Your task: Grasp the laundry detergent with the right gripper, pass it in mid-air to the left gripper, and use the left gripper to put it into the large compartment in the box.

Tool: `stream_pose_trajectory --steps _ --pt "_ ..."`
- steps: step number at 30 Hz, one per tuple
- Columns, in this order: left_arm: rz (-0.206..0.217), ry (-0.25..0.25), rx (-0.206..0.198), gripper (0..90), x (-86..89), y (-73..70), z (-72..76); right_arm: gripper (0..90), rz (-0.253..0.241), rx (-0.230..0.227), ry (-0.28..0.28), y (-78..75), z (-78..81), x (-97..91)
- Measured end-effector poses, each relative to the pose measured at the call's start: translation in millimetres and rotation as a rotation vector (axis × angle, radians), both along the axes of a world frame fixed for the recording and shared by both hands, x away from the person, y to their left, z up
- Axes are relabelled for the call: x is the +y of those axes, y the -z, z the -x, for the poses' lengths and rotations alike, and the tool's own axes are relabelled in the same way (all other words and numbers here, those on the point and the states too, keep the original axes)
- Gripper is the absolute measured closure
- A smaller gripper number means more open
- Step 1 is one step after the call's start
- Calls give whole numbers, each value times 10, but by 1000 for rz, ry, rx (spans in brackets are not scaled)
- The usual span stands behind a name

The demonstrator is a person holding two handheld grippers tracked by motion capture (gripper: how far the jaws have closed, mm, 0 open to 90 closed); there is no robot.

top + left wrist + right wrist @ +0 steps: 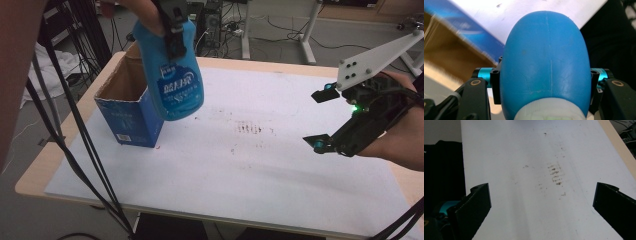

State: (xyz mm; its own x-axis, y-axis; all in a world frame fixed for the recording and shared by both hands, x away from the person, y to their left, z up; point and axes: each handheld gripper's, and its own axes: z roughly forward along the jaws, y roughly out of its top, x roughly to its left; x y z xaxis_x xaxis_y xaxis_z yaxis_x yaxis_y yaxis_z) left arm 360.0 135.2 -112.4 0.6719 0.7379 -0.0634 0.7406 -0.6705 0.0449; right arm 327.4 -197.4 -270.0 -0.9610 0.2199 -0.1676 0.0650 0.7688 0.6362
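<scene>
Held aloft near the table's [280, 165] far left corner: bottle [175, 75], base down, cap end up. Pinched at the shoulder between the left gripper's [172, 27] jaws, one pressed to each side, probably so the base could lead. Hung beside and partly over the open box [131, 112], seemingly lined up for lowering in. Kept back at the right edge: right gripper [324, 120], jaws spread wide, empty, above bare mat with brown stains [555, 173], likely standing by, clear of the carry.
</scene>
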Motion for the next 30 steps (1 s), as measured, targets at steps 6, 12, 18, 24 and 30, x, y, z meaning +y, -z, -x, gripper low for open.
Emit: stream_pose_trajectory --steps 6,12,18,24,30 --pt "5 -149 -1 386 316 -104 -103 9 23 -4 -20 8 40 34" --pt "-20 -297 -8 386 639 -172 -200 9 35 -4 -33 44 67 86" --pt "-64 -391 -20 386 835 -130 -301 9 41 4 -26 66 47 97" --pt "-83 -394 1 386 898 12 -413 9 41 6 -26 82 40 93" --pt "-101 -337 39 386 947 320 -561 9 26 11 -7 100 30 62"
